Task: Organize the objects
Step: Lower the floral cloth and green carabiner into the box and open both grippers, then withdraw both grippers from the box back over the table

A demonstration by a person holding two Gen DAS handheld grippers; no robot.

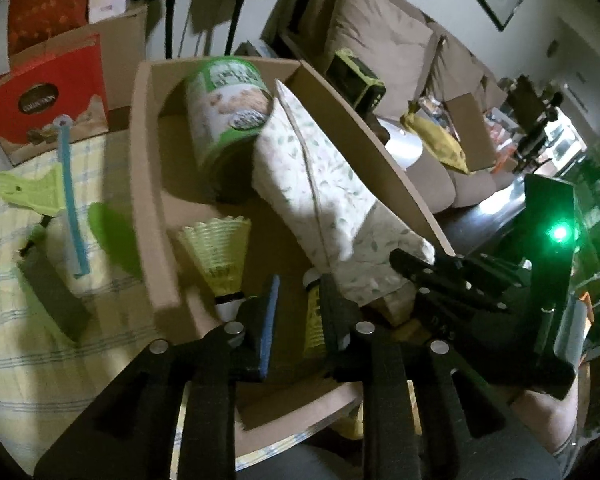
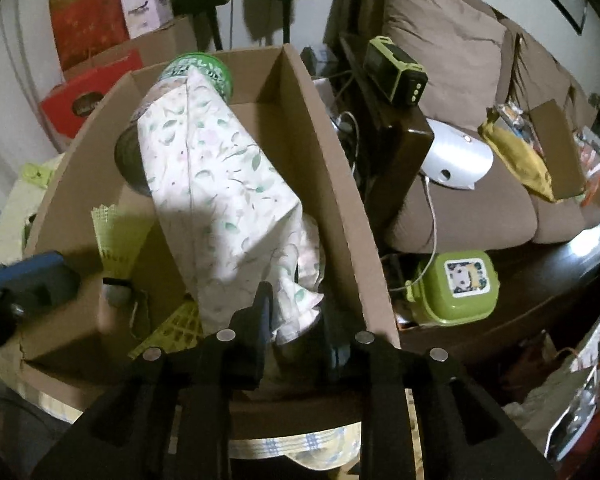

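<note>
A cardboard box (image 1: pixel 148 184) (image 2: pixel 336 184) stands on a checked cloth. In it lie a green-labelled can (image 1: pixel 224 120) (image 2: pixel 200 70), a floral cloth pouch (image 1: pixel 324 192) (image 2: pixel 220 184), a yellow shuttlecock (image 1: pixel 220 252) (image 2: pixel 120 240) and a yellow tube (image 1: pixel 314 320). My right gripper (image 2: pixel 298 320) is shut on the pouch's near end, which leans on the can; it also shows in the left wrist view (image 1: pixel 432 276). My left gripper (image 1: pixel 296 316) is open over the box's near end, above the tube, holding nothing.
Left of the box lie a blue strip (image 1: pixel 72 200), green plastic pieces (image 1: pixel 28 196) and a dark block (image 1: pixel 52 300). A red carton (image 1: pixel 48 96) stands behind. A brown sofa (image 2: pixel 480 184) with clutter and a green lunch box (image 2: pixel 456 284) are to the right.
</note>
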